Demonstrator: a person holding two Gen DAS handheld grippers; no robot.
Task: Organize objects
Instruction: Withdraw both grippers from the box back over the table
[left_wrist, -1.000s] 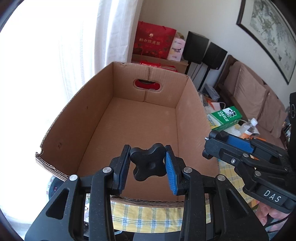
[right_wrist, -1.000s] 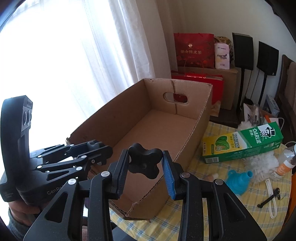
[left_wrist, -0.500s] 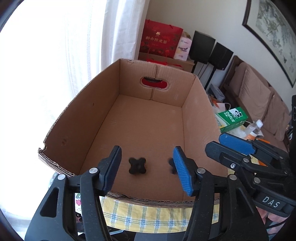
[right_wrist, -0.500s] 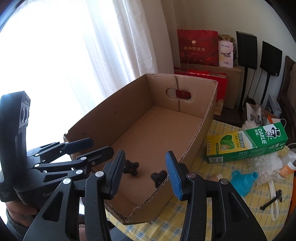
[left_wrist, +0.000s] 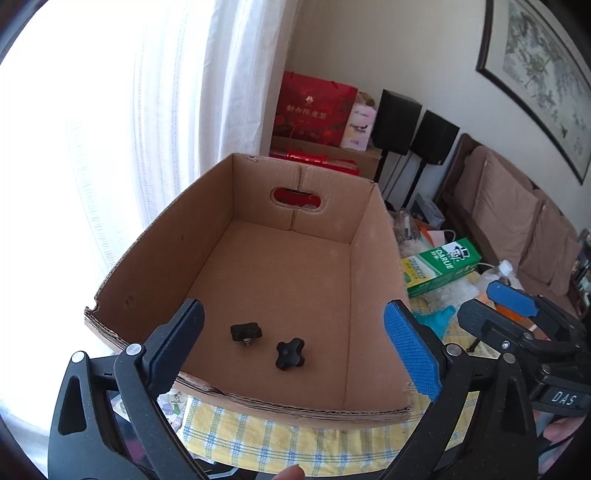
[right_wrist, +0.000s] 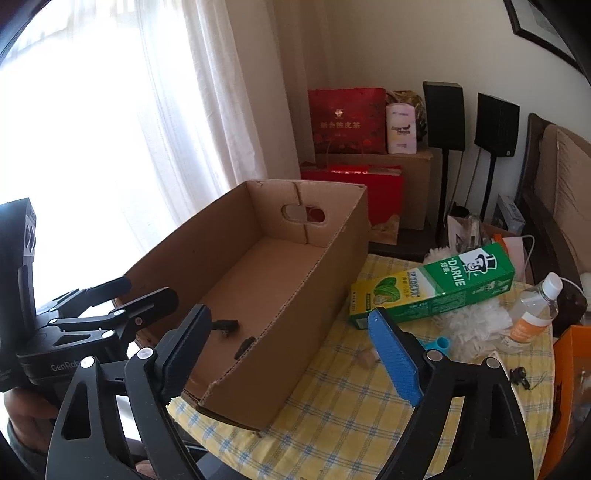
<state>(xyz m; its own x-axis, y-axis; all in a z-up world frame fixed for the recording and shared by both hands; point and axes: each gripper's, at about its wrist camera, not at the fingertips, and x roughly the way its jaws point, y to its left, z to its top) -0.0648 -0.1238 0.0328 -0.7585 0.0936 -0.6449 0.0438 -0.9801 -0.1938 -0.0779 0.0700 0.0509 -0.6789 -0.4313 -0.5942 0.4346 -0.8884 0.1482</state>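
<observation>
Below open jaws, knobs (left_wrist: 266, 342) boxed.

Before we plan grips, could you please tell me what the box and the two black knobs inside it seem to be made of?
Box: matte brown corrugated cardboard; fluting shows along its cut rim. Two black knobs: probably moulded plastic, dull finish, lobed; one shows a small metal stud.

In the right wrist view the near wall of the cardboard box (right_wrist: 280, 295) hides most of the two black knobs (right_wrist: 226, 325), so only slivers of them show above its rim. The teal funnel (right_wrist: 439, 343) sits mostly behind a blue finger pad (right_wrist: 393, 365). The small black item (right_wrist: 519, 374) near the orange bag (right_wrist: 569, 387), itself cut off by the edge, is too small to tell.
</observation>
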